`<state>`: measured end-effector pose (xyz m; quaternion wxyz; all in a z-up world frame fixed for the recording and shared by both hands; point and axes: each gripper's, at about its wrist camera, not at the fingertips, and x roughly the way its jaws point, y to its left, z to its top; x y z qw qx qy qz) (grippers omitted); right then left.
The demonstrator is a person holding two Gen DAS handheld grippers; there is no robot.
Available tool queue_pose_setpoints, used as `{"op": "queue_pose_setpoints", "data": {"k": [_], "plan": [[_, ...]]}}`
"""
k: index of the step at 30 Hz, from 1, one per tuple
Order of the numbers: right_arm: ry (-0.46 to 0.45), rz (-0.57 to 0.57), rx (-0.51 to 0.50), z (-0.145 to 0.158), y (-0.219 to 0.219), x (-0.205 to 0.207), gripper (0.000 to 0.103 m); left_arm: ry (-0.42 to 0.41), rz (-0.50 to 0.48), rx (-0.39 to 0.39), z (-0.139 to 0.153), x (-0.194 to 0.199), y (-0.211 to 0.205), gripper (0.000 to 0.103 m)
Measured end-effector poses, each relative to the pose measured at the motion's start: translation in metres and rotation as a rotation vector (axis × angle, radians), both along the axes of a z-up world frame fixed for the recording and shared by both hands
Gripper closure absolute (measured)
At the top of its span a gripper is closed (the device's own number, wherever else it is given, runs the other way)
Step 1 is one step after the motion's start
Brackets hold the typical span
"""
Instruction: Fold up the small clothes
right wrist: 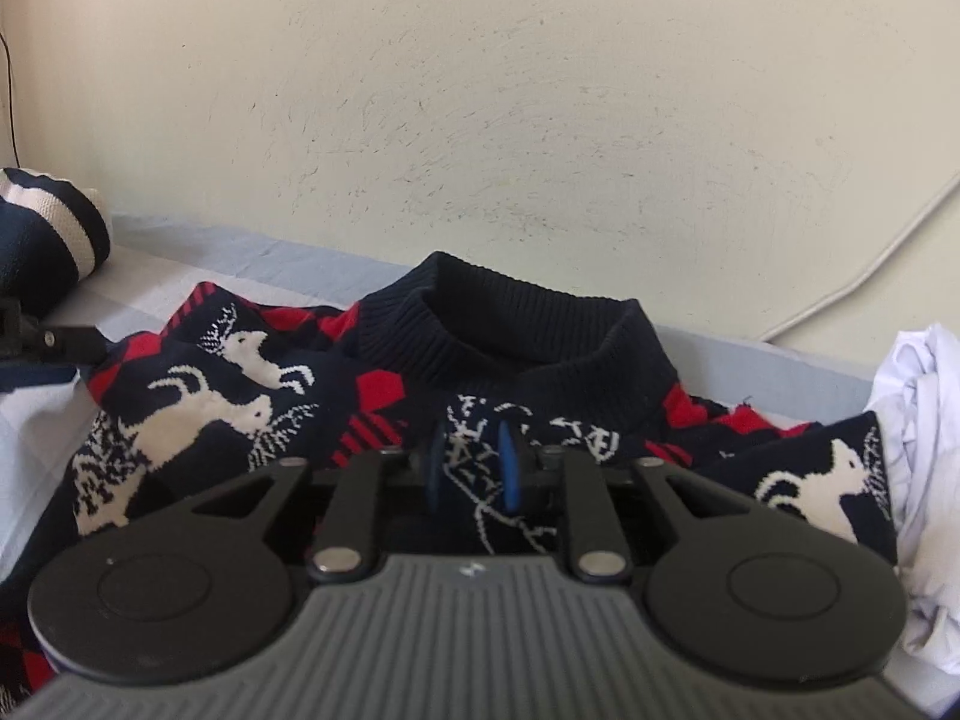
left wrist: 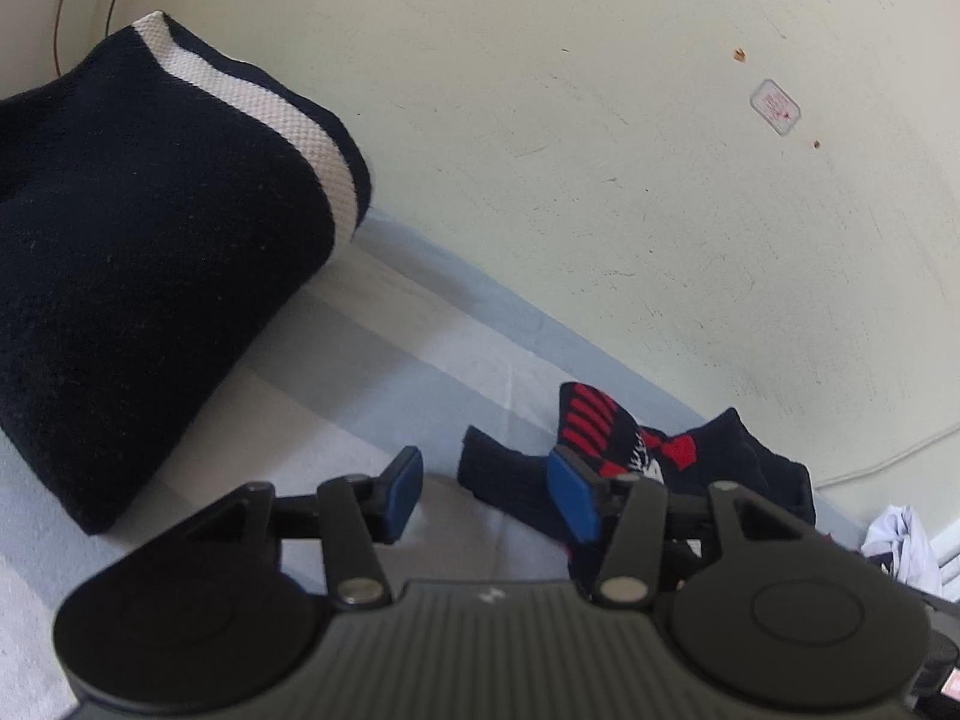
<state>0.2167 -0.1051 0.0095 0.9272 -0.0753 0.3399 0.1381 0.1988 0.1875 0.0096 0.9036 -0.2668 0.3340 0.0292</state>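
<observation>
Bed (right wrist: 180, 276), pale wall: one dark garment (left wrist: 150, 240) folded; reindeer sweater (right wrist: 510, 360) unfolded. Left gripper (left wrist: 486, 495) and right gripper (right wrist: 471, 468): jaws released, empty.

Navy sweater (right wrist: 384, 420) with red checks and white deer; folded navy garment (left wrist: 150, 276) bears a white stripe.

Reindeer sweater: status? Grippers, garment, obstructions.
Left gripper open, empty. Right gripper open, narrow gap, over reindeer sweater, unfolded on bed. Folded navy garment left, white cloth right; nothing blocking.
</observation>
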Motion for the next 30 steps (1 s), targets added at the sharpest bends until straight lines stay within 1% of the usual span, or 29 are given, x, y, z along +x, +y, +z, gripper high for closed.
{"op": "queue_pose_setpoints", "data": {"k": [4,6,8,9,11,14,16,18,21,23,24,25,26,27,30], "plan": [[-0.019,-0.004,-0.002,0.006,-0.001,-0.008,0.079,-0.026,0.019,-0.016,0.009,-0.007,0.008,0.056],[-0.072,-0.001,0.021,0.016,0.000,-0.020,0.079,-0.066,0.041,-0.004,0.019,-0.015,0.012,0.056],[-0.147,0.055,0.047,0.032,0.006,-0.036,0.078,-0.109,0.081,0.045,0.030,-0.023,0.014,0.056],[-0.180,0.103,0.047,0.040,0.013,-0.045,0.078,-0.123,0.103,0.078,0.035,-0.027,0.015,0.056],[-0.215,0.209,0.035,0.051,0.033,-0.061,0.078,-0.142,0.138,0.138,0.041,-0.032,0.016,0.056],[-0.223,0.361,-0.012,0.052,0.073,-0.078,0.071,-0.159,0.167,0.176,0.046,-0.039,0.022,0.055],[-0.214,0.438,-0.057,0.044,0.100,-0.084,0.056,-0.168,0.185,0.178,0.049,-0.042,0.028,0.055],[-0.199,0.478,-0.108,0.031,0.127,-0.080,0.052,-0.174,0.207,0.171,0.052,-0.042,0.038,0.055],[-0.132,0.504,-0.186,0.011,0.163,-0.060,0.050,-0.175,0.237,0.160,0.054,-0.044,0.050,0.055],[-0.110,0.502,-0.305,-0.008,0.186,-0.046,0.055,-0.174,0.249,0.136,0.053,-0.045,0.057,0.055],[-0.101,0.491,-0.342,-0.014,0.193,-0.038,0.085,-0.174,0.253,0.121,0.053,-0.045,0.060,0.055],[-0.107,0.480,-0.344,-0.013,0.194,-0.033,0.093,-0.174,0.258,0.108,0.053,-0.046,0.064,0.055],[-0.102,0.465,-0.289,-0.004,0.190,-0.029,0.093,-0.176,0.263,0.095,0.053,-0.046,0.066,0.055],[-0.091,0.445,-0.197,0.008,0.182,-0.025,0.093,-0.177,0.265,0.084,0.053,-0.045,0.068,0.055],[-0.060,0.419,0.159,0.049,0.136,-0.024,0.093,-0.170,0.252,0.062,0.051,-0.044,0.069,0.055]]}}
